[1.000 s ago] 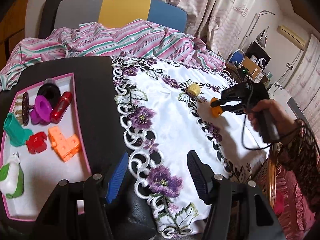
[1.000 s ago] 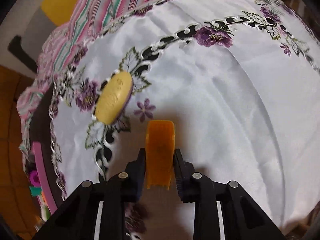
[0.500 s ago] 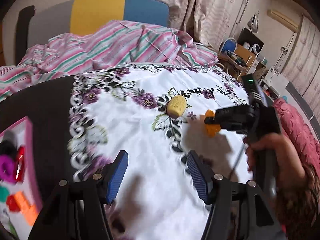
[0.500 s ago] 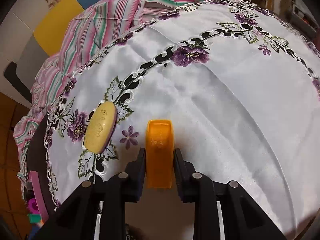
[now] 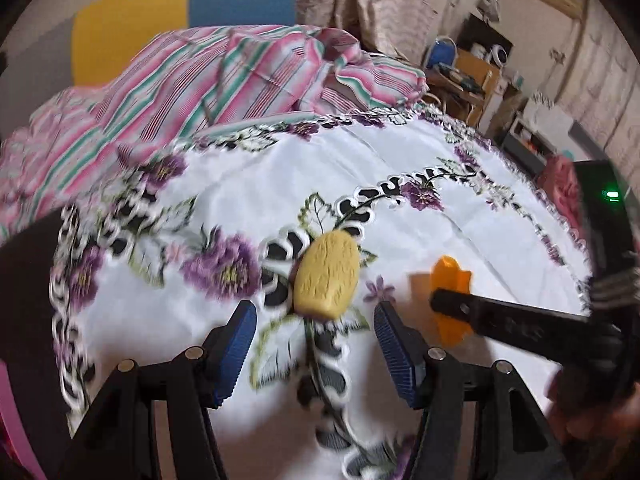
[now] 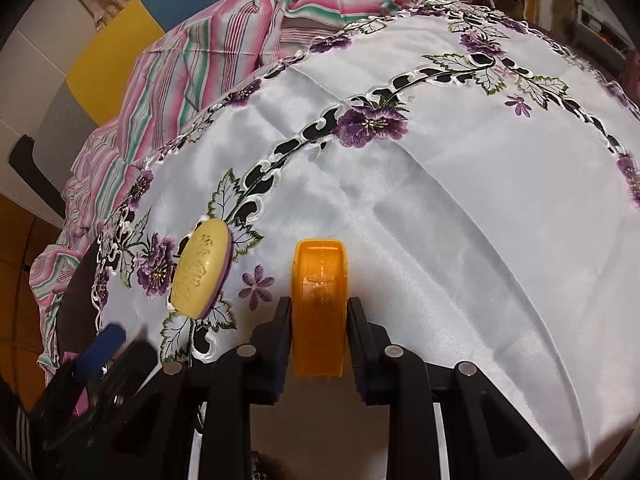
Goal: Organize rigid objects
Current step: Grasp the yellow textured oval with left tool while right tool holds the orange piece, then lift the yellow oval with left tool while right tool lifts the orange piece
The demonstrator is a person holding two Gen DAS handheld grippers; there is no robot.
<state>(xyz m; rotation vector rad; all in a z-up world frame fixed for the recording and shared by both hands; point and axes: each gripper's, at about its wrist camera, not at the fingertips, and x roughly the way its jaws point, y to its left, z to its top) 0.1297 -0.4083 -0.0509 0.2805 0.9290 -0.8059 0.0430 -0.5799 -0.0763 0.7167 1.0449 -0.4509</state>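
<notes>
A yellow oval soap-shaped piece (image 5: pixel 326 276) lies on the white embroidered cloth (image 5: pixel 280 184), just ahead of my left gripper (image 5: pixel 314 338), which is open and empty with its blue pads on either side of it. It also shows in the right wrist view (image 6: pixel 202 268). My right gripper (image 6: pixel 318 332) is shut on an orange plastic piece (image 6: pixel 319 304) and holds it just over the cloth. In the left wrist view the orange piece (image 5: pixel 450 280) sits to the right of the yellow piece, with the right gripper's black finger across it.
A pink and green striped cloth (image 5: pixel 208 80) is heaped at the table's far side, before a yellow and blue chair back (image 5: pixel 180 12). The pink tray's edge (image 5: pixel 8 420) shows at the lower left. Shelves and clutter stand at the far right (image 5: pixel 480 72).
My left gripper has swung right from the tray and come close to the yellow piece. My right gripper has kept its hold on the orange piece and lifted it slightly.
</notes>
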